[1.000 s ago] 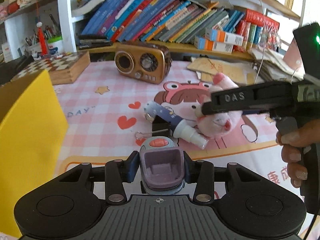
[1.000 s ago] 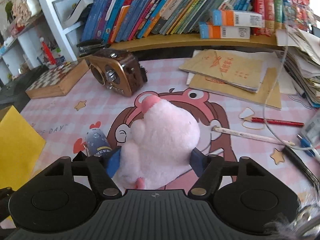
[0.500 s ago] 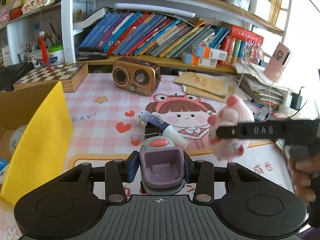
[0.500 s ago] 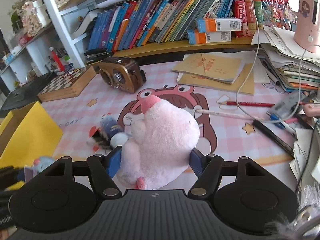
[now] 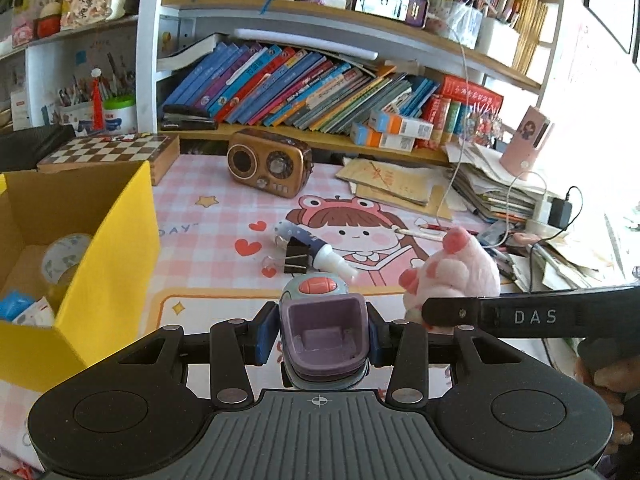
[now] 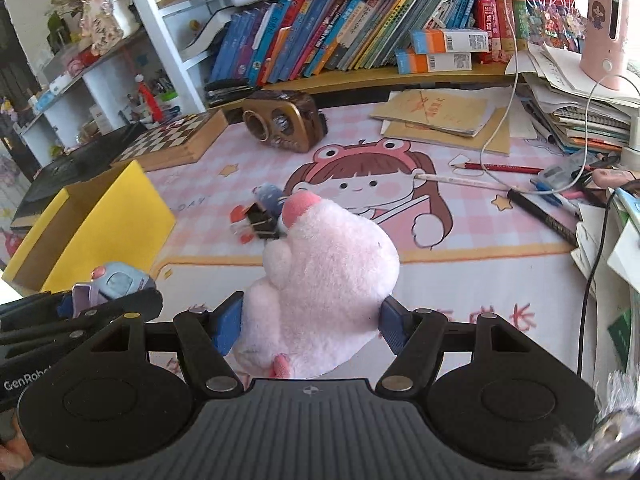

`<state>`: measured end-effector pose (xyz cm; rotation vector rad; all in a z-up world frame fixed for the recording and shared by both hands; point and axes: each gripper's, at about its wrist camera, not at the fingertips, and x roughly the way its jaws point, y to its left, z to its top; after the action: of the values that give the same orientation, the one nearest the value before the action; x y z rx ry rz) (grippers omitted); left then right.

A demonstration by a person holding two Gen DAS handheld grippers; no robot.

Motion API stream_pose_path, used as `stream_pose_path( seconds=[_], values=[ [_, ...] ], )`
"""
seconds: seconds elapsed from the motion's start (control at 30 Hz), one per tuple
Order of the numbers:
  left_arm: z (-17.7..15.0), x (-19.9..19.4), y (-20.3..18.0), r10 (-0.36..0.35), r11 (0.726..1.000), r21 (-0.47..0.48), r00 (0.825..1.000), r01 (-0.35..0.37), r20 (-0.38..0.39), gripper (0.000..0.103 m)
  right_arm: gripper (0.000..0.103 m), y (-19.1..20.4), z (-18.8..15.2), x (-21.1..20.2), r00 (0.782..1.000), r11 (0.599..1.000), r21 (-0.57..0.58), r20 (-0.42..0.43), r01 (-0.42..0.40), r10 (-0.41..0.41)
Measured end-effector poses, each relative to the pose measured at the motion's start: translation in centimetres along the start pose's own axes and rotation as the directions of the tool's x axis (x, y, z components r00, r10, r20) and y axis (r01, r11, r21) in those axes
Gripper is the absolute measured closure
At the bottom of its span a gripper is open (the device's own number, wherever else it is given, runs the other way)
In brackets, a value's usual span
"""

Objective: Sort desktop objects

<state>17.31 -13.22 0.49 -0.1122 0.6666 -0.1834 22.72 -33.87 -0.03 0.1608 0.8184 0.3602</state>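
Right hand-held gripper (image 6: 310, 322) pinching pink plush toy (image 6: 332, 264), left hand-held gripper (image 5: 322, 330) clamping purple toy (image 5: 322, 332)

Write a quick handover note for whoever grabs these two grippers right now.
Left gripper: shut on the purple-and-blue toy.
Right gripper: shut on the pink plush.
Both are held above the mat, near the yellow box.
Done: tape roll and some small items are in the box.
Left: box both held items, then the spray bottle and binder clip.
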Motion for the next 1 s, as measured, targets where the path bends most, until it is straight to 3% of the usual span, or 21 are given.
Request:
stream_pose_path(
  seconds=[0.5, 1.0],
  values=[
    [-3.1, -6.7, 4.7, -0.074, 0.997, -0.017, 0.997, 0.074, 0.003, 0.061, 0.037, 7.6, -4.7, -3.7, 1.000, 1.000, 0.008, 0.014, 0.028, -0.028],
    [-6.6, -13.0, 11.4, -0.051, 0.997, -0.057, 0.999, 0.051, -0.013, 0.061, 0.037, 16.4, -9.8, -4.5, 0.998, 0.999, -0.009, -0.045, -0.038, 0.037]
  ],
)
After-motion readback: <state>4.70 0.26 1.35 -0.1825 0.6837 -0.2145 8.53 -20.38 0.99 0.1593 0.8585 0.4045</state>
